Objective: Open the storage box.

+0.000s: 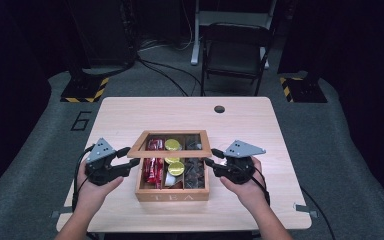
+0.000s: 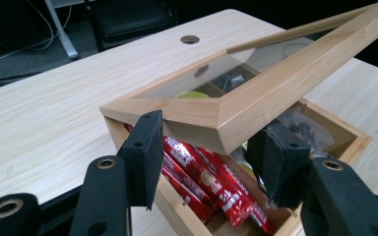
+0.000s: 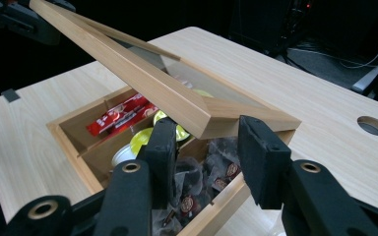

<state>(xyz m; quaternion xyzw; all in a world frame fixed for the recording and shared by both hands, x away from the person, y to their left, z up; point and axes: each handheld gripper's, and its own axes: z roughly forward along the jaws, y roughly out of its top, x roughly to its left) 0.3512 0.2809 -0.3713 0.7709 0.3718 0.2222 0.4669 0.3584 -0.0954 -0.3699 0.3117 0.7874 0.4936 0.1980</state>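
1. The left gripper (image 1: pixel 125 159) sits low on the left of the high view. Its fingers (image 2: pixel 142 152) hold the left front corner of the lid (image 1: pixel 172 145), one on each side.
2. The right gripper (image 1: pixel 211 159) sits low on the right. Its fingers (image 3: pixel 261 157) stand on each side of the right front corner of the lid (image 3: pixel 177 98). I cannot tell if they press on it.
3. The lid is a wood frame with a clear pane. It lies between the two hands, long side running left to right. Its front edge is tipped up off the tea box (image 1: pixel 172 192). Both hands are equally near.
4. Inside the box are red packets (image 1: pixel 154 167), yellow pods (image 1: pixel 175 168) and dark tea bags (image 1: pixel 194 172).
5. The box stands in the middle of the pale wood table (image 1: pixel 250 130).
6. At the top, a dark chair (image 1: pixel 235 50) stands on the grey floor (image 1: pixel 30 165).
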